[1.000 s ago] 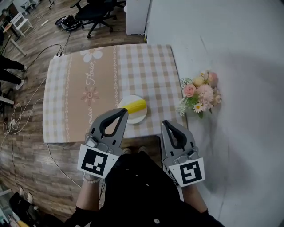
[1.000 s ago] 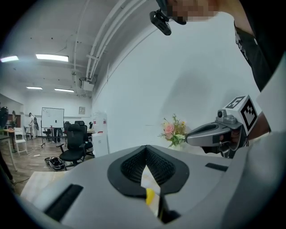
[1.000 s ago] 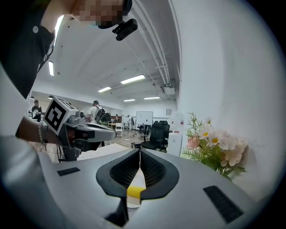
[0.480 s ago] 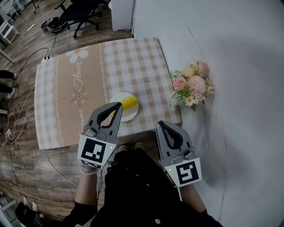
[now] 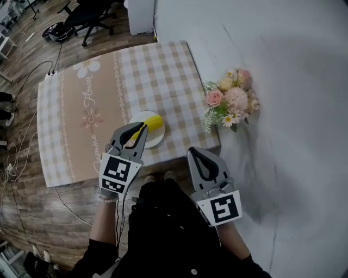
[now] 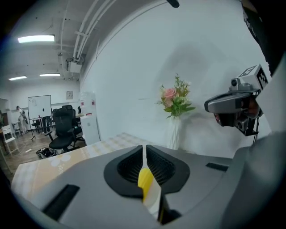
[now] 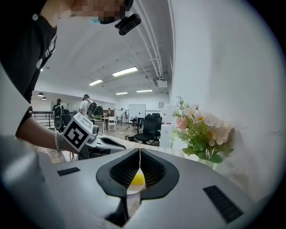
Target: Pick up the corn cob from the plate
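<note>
Corn cob [image 5: 154, 123] lies on a white plate [image 5: 156, 141], yellow against the china. The plate sits on a checked tablecloth [image 5: 163, 76], close to the near edge of the table and toward its right side.

The left gripper [image 5: 142, 128] hangs over the near left part of the plate, its tips pointing at the near end of the corn cob. From above, it is not clear whether they touch it. In the left gripper view the jaws are pressed together with nothing between them. The yellow cob and the white plate show only through the slit below the closed tips.

The right gripper [image 5: 194, 152] is held off the table's near edge, to the right of the plate and well apart from it. Its jaws are also clenched tip to tip and empty, and the cob shows beyond them in the right gripper view.

A bunch of pink and cream flowers [image 5: 229, 102] stands in a white vase just beside the table's right edge, against a white wall. A black office chair [image 5: 87, 15] stands on the wood floor [image 5: 32, 217] beyond the far side of the table.
</note>
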